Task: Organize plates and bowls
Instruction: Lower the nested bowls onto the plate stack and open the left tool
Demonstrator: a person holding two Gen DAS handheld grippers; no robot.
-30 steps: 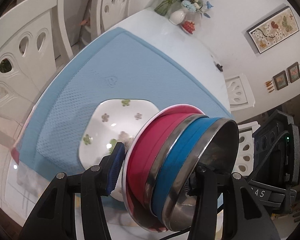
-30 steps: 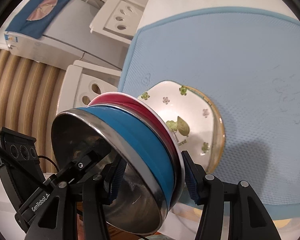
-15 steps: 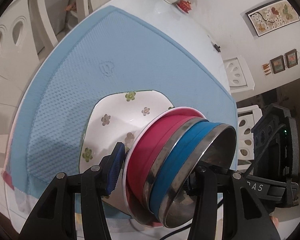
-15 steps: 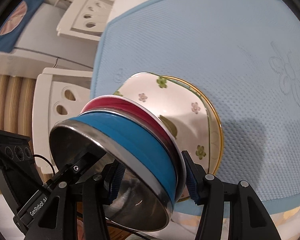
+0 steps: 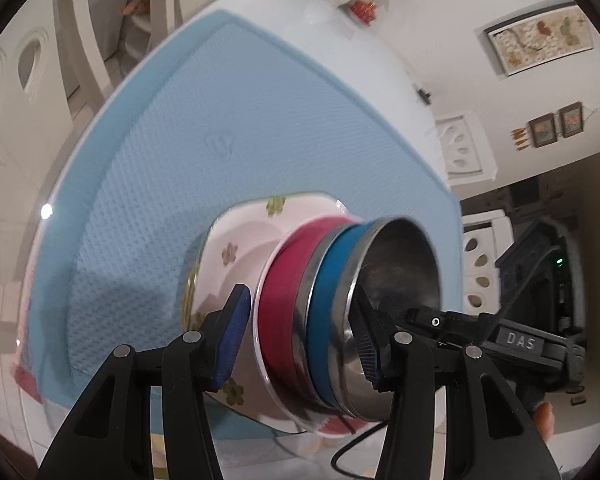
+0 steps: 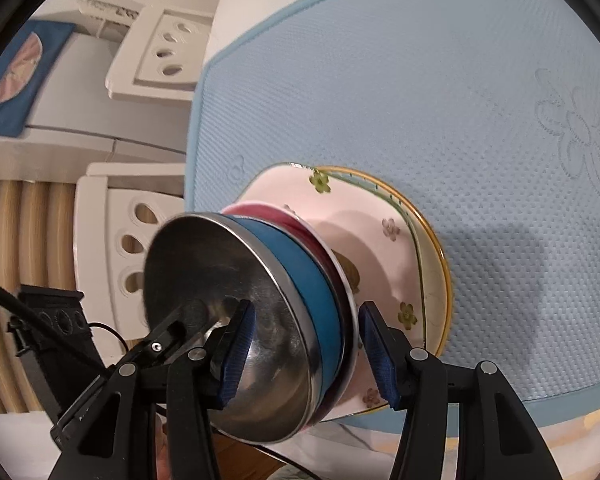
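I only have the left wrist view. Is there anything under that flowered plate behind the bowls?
Observer: Yes. The right wrist view shows a round yellow-rimmed plate beneath the flowered plate.
Operator: Where are the right gripper's fingers?
Observer: The right gripper straddles the stack: one finger is inside the steel bowl, the other is outside, beside the red bowl.
Operator: Anything farther along the mat?
Observer: An embossed flower in the blue mat.
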